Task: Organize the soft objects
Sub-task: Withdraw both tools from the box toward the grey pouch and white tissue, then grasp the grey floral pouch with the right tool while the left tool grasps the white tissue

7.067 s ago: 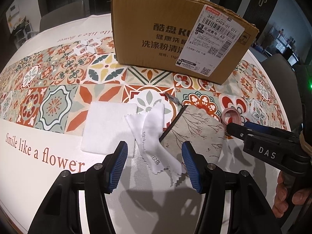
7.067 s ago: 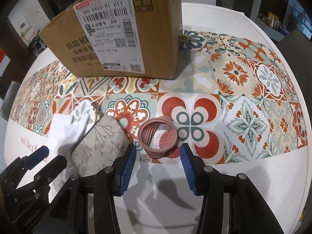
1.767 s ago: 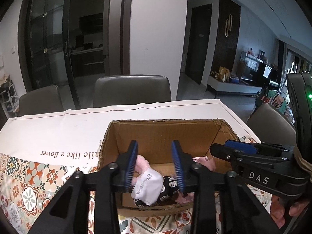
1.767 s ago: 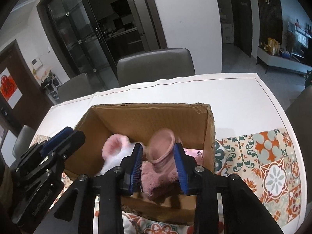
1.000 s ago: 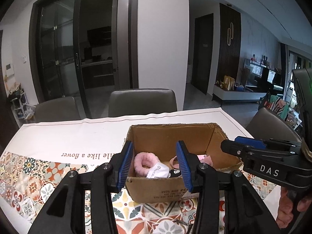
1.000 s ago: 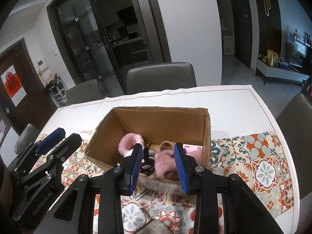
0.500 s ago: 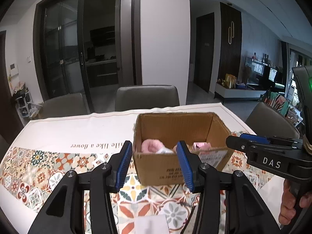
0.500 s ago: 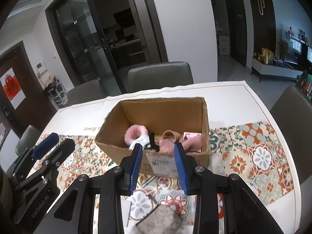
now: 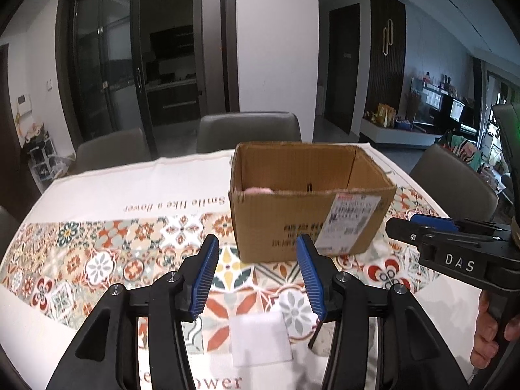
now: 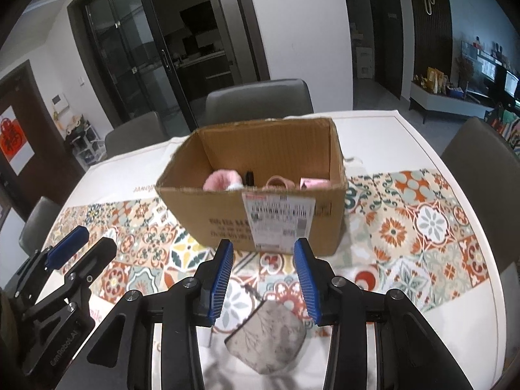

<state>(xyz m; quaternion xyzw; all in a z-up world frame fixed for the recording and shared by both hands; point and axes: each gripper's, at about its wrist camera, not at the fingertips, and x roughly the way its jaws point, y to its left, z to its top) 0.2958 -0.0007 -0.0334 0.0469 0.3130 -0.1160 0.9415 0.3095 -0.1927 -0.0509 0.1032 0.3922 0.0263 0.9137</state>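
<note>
Jaws apart, empty; white cloth [image 9: 261,341] below left gripper [image 9: 256,274]

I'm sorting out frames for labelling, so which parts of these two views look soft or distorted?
Left wrist: the cardboard box label and the white cloth are smeared by motion blur, while the left gripper is crisp; door frames bow from fisheye. Right wrist: the box label text is unreadable, the grey pouch is slightly soft, and the right gripper is sharp, with dark vignetted corners.

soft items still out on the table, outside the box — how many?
2: white folded cloth below the left gripper, grey printed pouch below the right gripper. More may hide behind the cardboard box.
</note>
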